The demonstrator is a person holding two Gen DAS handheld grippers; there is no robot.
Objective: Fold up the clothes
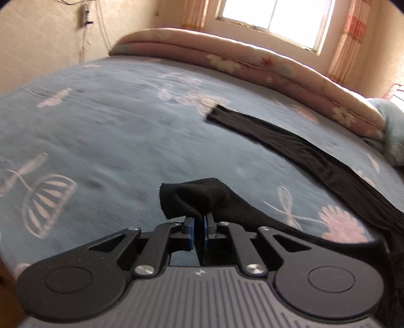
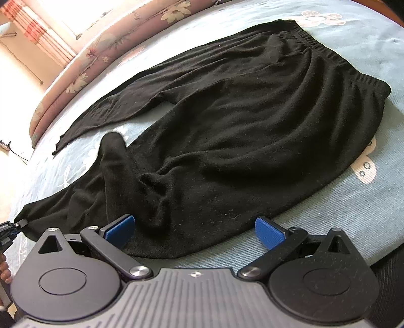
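Black trousers (image 2: pixel 240 113) lie spread on the blue patterned bed sheet (image 2: pixel 341 227), waistband at the far right, both legs running left. My left gripper (image 1: pixel 199 224) is shut on the cuff (image 1: pixel 197 196) of the near leg, which is lifted off the sheet; the far leg (image 1: pixel 277 133) lies flat. In the right wrist view the left gripper's tip (image 2: pixel 19 223) pinches that cuff at the far left edge. My right gripper (image 2: pixel 194 225) stands wide open just above the trousers' near edge, the blue pads (image 2: pixel 121 227) either side of bunched fabric, not pressing it.
A folded pink floral quilt (image 1: pixel 252 60) runs along the bed's far side under a bright window (image 1: pixel 272 20). A pale blue cloth (image 1: pixel 394 131) lies at the right end. A person's fingers (image 2: pixel 5 273) show at the left edge. Bare sheet (image 1: pixel 101 126) spreads to the left.
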